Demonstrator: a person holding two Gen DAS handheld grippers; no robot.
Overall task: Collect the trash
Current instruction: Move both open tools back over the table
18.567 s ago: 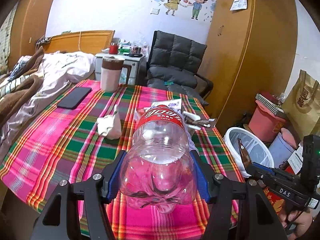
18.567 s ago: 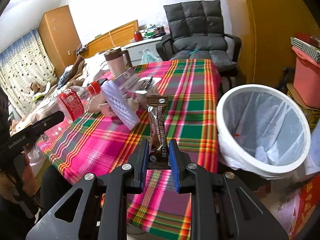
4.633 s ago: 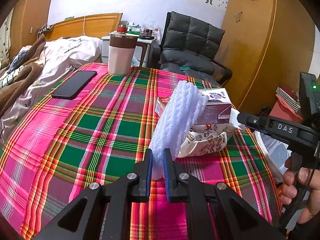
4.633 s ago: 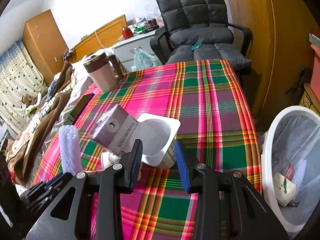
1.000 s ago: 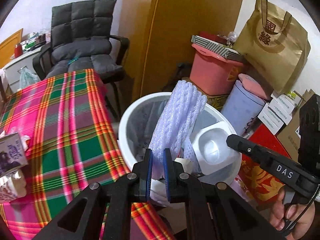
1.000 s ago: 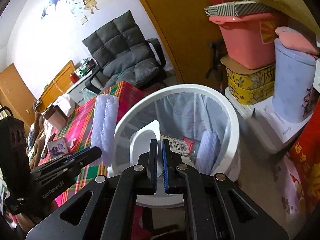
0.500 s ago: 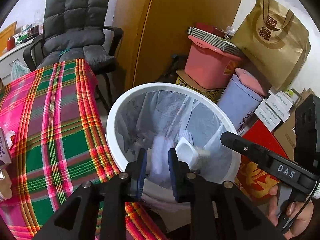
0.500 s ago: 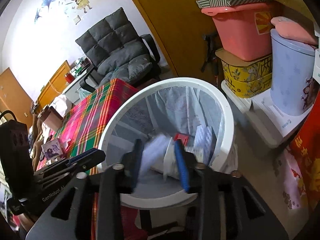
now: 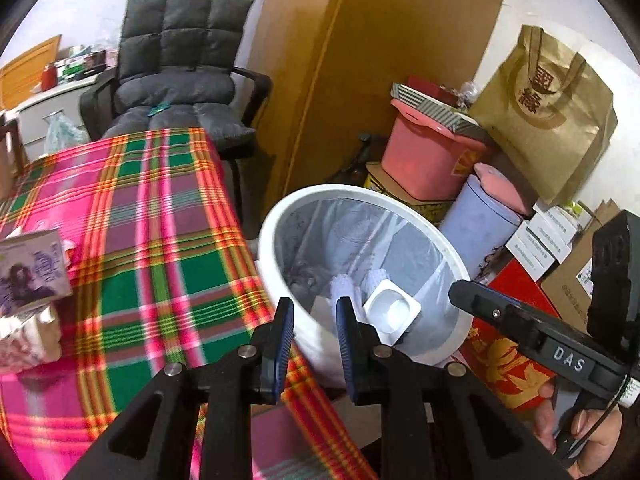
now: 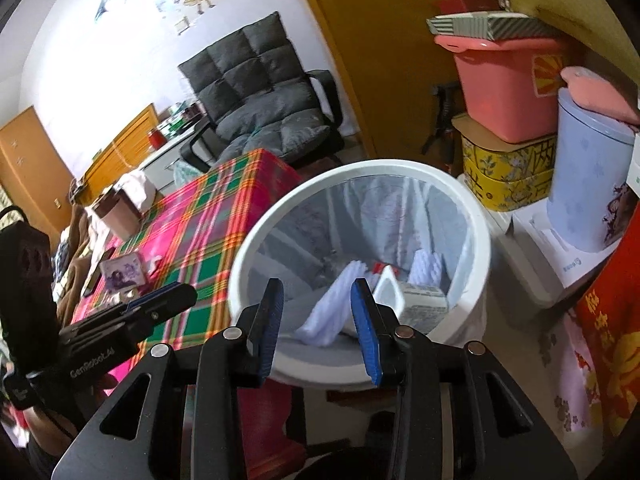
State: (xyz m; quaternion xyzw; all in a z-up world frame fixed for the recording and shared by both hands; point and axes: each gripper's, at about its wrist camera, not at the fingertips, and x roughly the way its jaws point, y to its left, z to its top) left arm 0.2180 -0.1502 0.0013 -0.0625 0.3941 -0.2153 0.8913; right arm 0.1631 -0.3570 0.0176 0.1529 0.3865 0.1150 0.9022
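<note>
A white trash bin (image 9: 276,240) with a clear liner stands beside the table; it also shows in the right wrist view (image 10: 478,232). Inside lie a white foam net sleeve (image 10: 334,304), a white plastic tub (image 9: 392,310) and other scraps. My left gripper (image 9: 314,318) is open and empty over the bin's near rim. My right gripper (image 10: 316,300) is open and empty above the bin. A purple carton (image 9: 32,264) and a paper cup (image 9: 28,340) remain on the plaid tablecloth (image 9: 160,216).
A grey chair (image 9: 180,80) stands behind the table. A pink box (image 9: 428,156), a lilac bucket (image 9: 480,232), a brown paper bag (image 9: 548,108) and cartons crowd the floor right of the bin. A wooden wardrobe (image 9: 380,40) is behind.
Both grippers opened over the bin. The foam sleeve dropped from the left and the plastic tub from the right; both now lie inside the bin.
</note>
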